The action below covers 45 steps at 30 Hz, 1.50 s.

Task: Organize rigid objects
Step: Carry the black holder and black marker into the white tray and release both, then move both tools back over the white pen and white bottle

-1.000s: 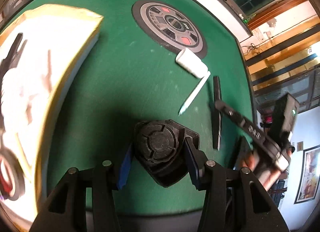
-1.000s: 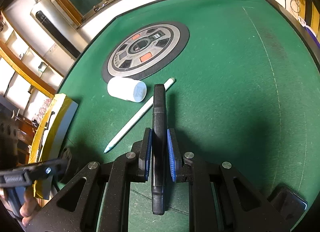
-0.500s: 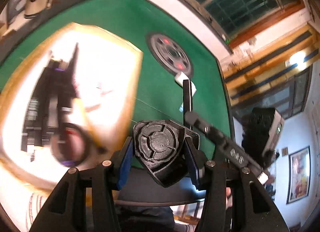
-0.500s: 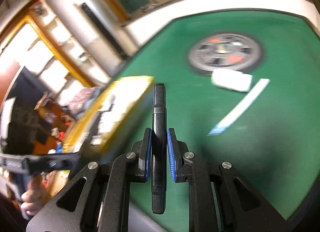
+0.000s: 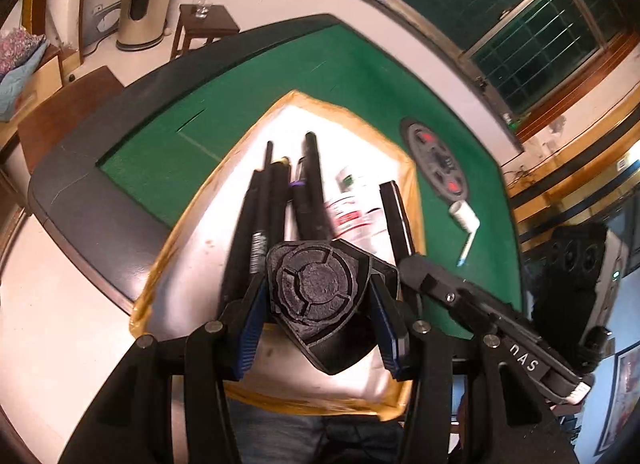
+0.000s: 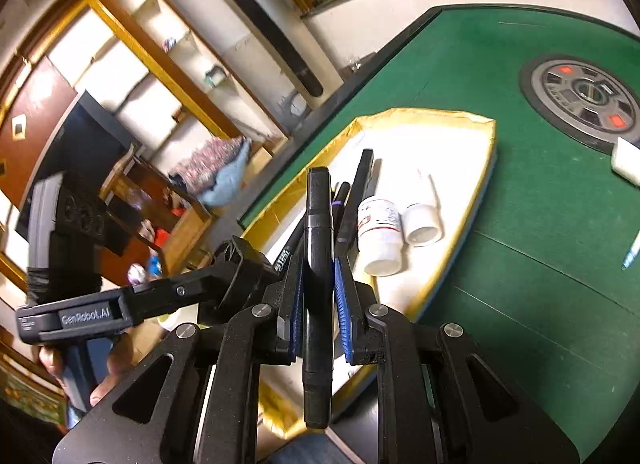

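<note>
Green felt table [image 5: 360, 64], matt and slightly fuzzy, with dark smooth rim. White tray [image 6: 440, 144] with shiny gold foil-like edge, inside matt and a little stained. Black pens [image 5: 276, 200] of smooth plastic, half-glossy. White bottle [image 6: 380, 232] of glossy plastic with printed paper label. Black rough disc [image 5: 316, 296], grainy and matt, maybe rubber or plastic, between the blue ribbed pads [image 5: 250, 328] of the left gripper [image 5: 320, 324]. Black marker [image 6: 318, 264] of smooth matt plastic in the right gripper [image 6: 318, 304]. Both gripper frames of matt black plastic with shiny metal screws. Brown polished wood stool [image 5: 206, 24] behind.
</note>
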Each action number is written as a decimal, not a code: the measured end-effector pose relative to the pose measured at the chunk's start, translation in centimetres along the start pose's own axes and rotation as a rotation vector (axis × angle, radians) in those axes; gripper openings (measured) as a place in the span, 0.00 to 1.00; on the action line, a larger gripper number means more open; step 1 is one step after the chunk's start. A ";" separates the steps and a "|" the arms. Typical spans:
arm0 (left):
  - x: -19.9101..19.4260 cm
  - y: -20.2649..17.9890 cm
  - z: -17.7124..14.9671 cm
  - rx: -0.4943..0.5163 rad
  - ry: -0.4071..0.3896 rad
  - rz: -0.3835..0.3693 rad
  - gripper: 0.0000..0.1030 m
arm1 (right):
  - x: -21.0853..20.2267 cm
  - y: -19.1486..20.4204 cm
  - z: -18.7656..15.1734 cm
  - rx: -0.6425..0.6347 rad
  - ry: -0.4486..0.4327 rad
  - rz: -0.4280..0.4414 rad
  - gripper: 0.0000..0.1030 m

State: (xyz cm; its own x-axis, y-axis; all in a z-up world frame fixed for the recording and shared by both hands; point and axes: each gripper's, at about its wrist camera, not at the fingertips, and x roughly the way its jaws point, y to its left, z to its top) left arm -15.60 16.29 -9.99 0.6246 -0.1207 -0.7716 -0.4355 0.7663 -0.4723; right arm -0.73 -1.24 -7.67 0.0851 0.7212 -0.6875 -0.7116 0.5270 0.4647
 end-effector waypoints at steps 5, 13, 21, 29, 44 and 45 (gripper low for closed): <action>0.5 1.0 -0.3 0.015 0.025 0.032 0.48 | 1.9 0.2 0.8 -0.011 0.016 -0.052 0.15; 0.8 2.0 -0.6 0.028 0.054 0.042 0.48 | 3.3 0.0 1.2 -0.021 0.036 -0.078 0.15; 0.9 2.6 -0.5 0.017 0.057 0.036 0.51 | 4.1 -0.6 0.9 0.000 0.049 -0.097 0.15; -0.3 0.6 -1.2 0.101 -0.021 0.157 0.60 | 2.7 -1.4 0.6 0.012 0.033 -0.041 0.32; -3.2 -3.8 -1.7 0.189 -0.268 0.295 0.67 | -6.3 -7.8 -0.1 0.132 -0.121 -0.080 0.38; -3.1 -4.3 -1.7 0.203 -0.264 0.279 0.68 | -7.1 -9.0 -0.2 0.166 -0.133 -0.100 0.37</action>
State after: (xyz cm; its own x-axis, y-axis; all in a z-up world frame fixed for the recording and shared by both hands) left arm -16.71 12.27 -6.29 0.6567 0.2543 -0.7100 -0.4916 0.8583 -0.1473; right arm 4.91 -11.19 -7.08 0.2481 0.7086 -0.6605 -0.5713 0.6577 0.4910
